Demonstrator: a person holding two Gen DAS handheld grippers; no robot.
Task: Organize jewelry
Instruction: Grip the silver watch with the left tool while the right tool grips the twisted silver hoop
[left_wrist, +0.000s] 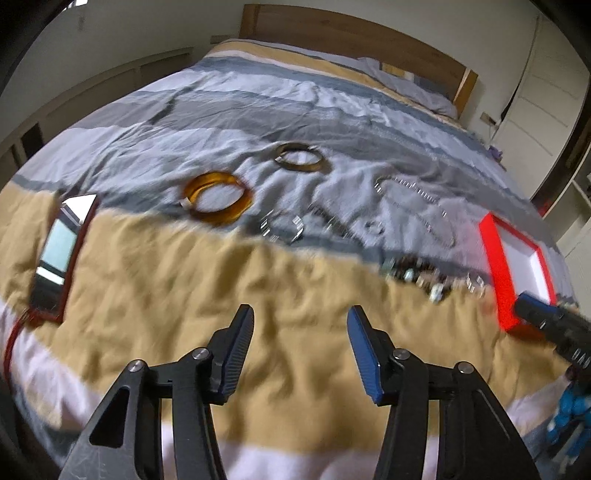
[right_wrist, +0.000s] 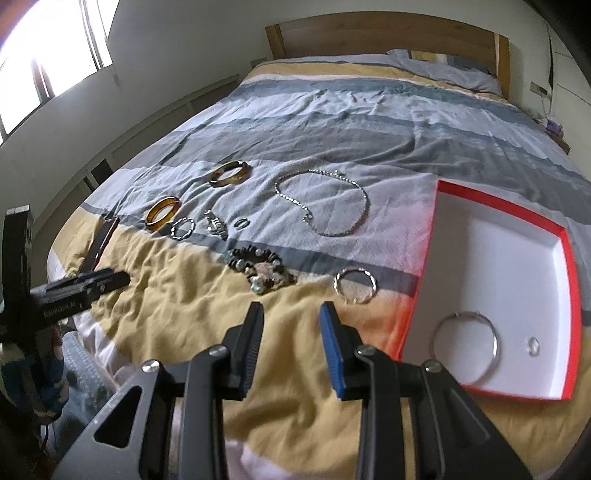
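Jewelry lies spread on the striped bedspread. A red box with a white inside (right_wrist: 517, 258) sits at the right and holds a thin silver bangle (right_wrist: 466, 345) and a small ring (right_wrist: 533, 346). On the bed lie an amber bangle (right_wrist: 162, 213), a brown bangle (right_wrist: 229, 173), a silver chain necklace (right_wrist: 325, 201), a beaded bracelet (right_wrist: 258, 271), a twisted silver bangle (right_wrist: 355, 285), a smaller twisted ring (right_wrist: 183, 228) and a small ring (right_wrist: 242, 223). My right gripper (right_wrist: 291, 314) is open and empty above the yellow stripe, short of the beaded bracelet. My left gripper (left_wrist: 300, 317) is open and empty above the yellow stripe.
A dark red phone-like case with a cord (left_wrist: 59, 254) lies at the left edge of the bed. The wooden headboard (right_wrist: 388, 37) and a pillow (right_wrist: 443, 64) are at the far end. A window (right_wrist: 48, 48) is at the left. The red box also shows in the left wrist view (left_wrist: 517, 266).
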